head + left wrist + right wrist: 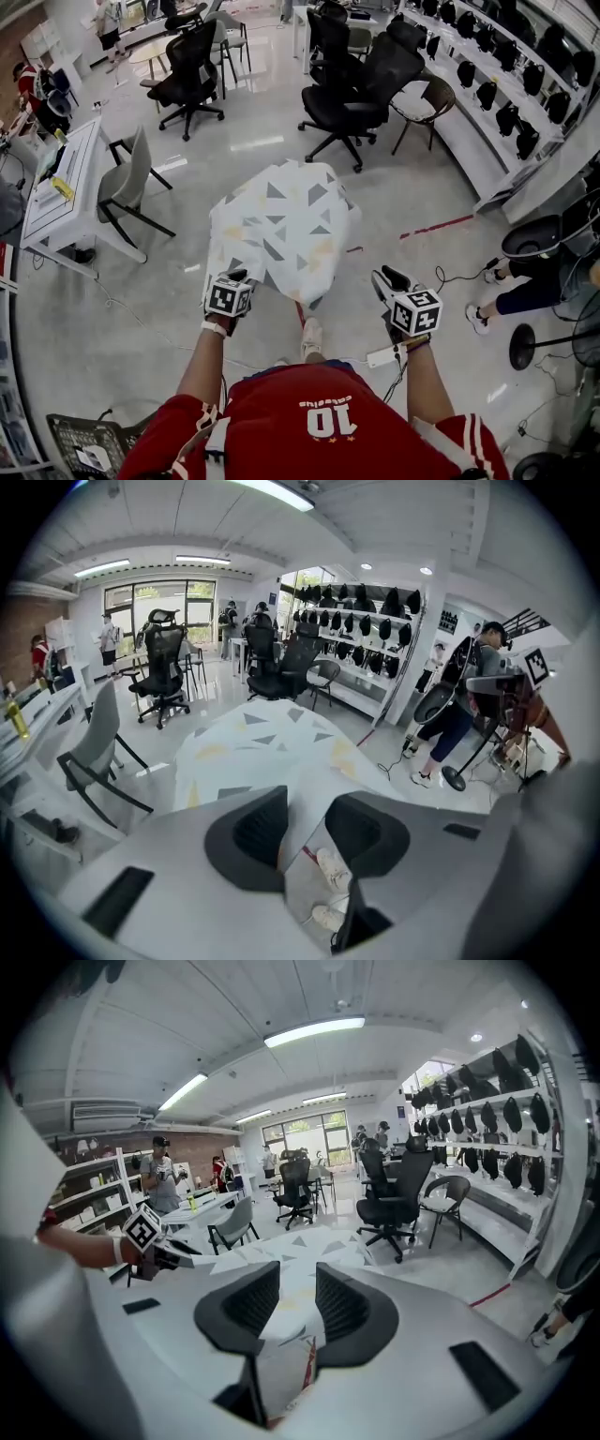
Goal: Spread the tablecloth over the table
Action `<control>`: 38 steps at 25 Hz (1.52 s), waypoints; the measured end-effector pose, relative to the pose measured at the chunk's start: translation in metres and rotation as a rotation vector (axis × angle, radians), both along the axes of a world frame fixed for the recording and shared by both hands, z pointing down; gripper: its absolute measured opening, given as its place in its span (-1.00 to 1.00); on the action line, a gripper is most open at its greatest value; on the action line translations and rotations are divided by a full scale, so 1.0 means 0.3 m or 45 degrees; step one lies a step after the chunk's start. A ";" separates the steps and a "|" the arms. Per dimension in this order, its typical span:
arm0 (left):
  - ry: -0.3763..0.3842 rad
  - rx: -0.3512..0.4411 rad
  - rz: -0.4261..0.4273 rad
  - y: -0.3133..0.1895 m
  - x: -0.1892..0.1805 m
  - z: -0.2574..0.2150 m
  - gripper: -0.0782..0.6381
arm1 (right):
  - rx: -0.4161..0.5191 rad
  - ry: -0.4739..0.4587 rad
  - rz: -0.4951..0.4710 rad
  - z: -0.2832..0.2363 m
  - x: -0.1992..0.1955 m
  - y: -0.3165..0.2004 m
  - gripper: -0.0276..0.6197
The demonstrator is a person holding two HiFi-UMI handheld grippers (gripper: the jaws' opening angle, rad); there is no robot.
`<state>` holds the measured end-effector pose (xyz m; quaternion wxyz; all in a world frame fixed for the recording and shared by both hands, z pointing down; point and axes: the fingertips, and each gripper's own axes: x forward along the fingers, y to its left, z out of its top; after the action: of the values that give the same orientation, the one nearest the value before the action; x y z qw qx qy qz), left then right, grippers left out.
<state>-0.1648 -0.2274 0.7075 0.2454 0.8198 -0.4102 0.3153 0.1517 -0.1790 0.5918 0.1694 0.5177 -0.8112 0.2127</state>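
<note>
Left gripper (236, 277): jaws stood wide, the near-left hem of the tablecloth (281, 225) lying in the gap, pads not seen pressing it. Cloth lay draped ahead of both grippers, over a table it hid. Right gripper (389, 281): jaws wide, nothing between them, cloth's nearest corner off to its left, apart. Judged cloth light, limp, prone to slide and bunch; best pinched at the near hem, one corner per gripper

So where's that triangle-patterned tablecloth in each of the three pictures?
Head view: tablecloth in the middle of the picture.
Left gripper view: tablecloth just below centre.
Right gripper view: tablecloth just below centre.
Shared landmark: the black office chair beyond it.
</note>
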 end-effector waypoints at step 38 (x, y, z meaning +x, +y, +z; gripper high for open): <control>0.241 0.297 -0.150 -0.066 -0.099 -0.384 -0.39 | 0.130 -0.136 -0.069 -0.120 -0.130 -0.146 -0.52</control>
<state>-0.1944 -0.2472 0.5922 0.2041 0.8433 -0.4665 0.1720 0.1127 -0.2230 0.5559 0.1052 0.4915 -0.8425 0.1937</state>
